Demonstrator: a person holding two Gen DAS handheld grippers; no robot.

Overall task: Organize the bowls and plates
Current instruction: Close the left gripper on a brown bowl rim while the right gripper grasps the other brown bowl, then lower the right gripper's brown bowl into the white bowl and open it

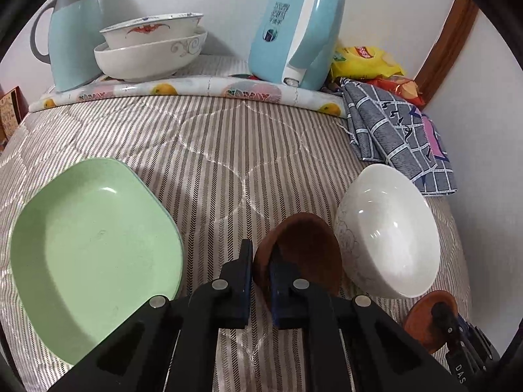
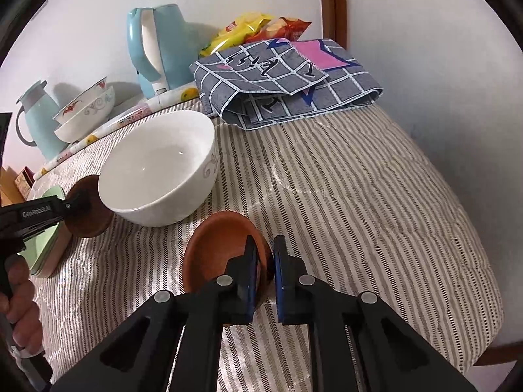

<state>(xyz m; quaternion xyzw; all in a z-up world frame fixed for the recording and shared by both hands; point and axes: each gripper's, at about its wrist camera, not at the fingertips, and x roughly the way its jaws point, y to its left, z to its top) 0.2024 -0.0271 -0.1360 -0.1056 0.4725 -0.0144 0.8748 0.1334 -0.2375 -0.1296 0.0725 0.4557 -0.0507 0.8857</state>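
Brown saucers: the left gripper [image 1: 261,281] pinched one saucer's [image 1: 304,254] rim; the right gripper [image 2: 265,274] pinched the other's [image 2: 222,245].
Lift: best kept level, clear of the white bowl [image 2: 157,166].

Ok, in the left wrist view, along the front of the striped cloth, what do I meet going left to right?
Green plate → dark brown dish clamped in the left gripper → white bowl → a second brown dish held by the right gripper at the far right edge.
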